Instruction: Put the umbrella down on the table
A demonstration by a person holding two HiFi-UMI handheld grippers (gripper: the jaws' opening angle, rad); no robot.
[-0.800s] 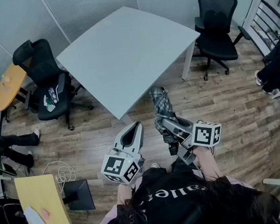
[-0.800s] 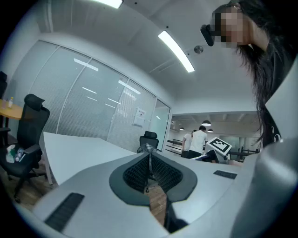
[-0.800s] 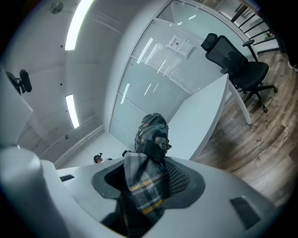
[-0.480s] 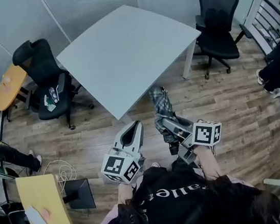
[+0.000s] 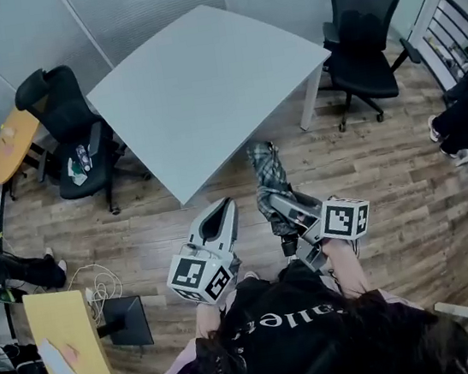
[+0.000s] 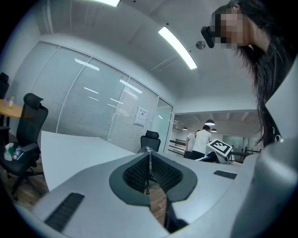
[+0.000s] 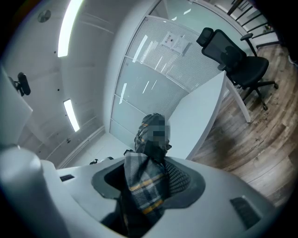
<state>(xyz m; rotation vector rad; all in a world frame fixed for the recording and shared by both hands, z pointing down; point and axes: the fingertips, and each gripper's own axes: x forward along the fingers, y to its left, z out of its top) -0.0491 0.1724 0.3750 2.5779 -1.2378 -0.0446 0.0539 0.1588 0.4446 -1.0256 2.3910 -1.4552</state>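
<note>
right tool point(image 5: 282, 209) clamped on the umbrella point(image 5: 263, 167), aimed at the far desk point(image 5: 202, 82) ready to set down, left tool point(image 5: 219, 214) closed and empty

umbrella point(image 5: 267, 173): in the head view, the stretch between the jaws of your right gripper point(image 5: 278, 206) is hidden.
clutter point(image 5: 81, 158) on chair point(image 5: 53, 99) seat: too small to name.
person point(image 5: 465, 110), right edge: cut off by frame.

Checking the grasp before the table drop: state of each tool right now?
Left tool: closed, nothing in it.
Right tool: closed on the plaid umbrella.
</note>
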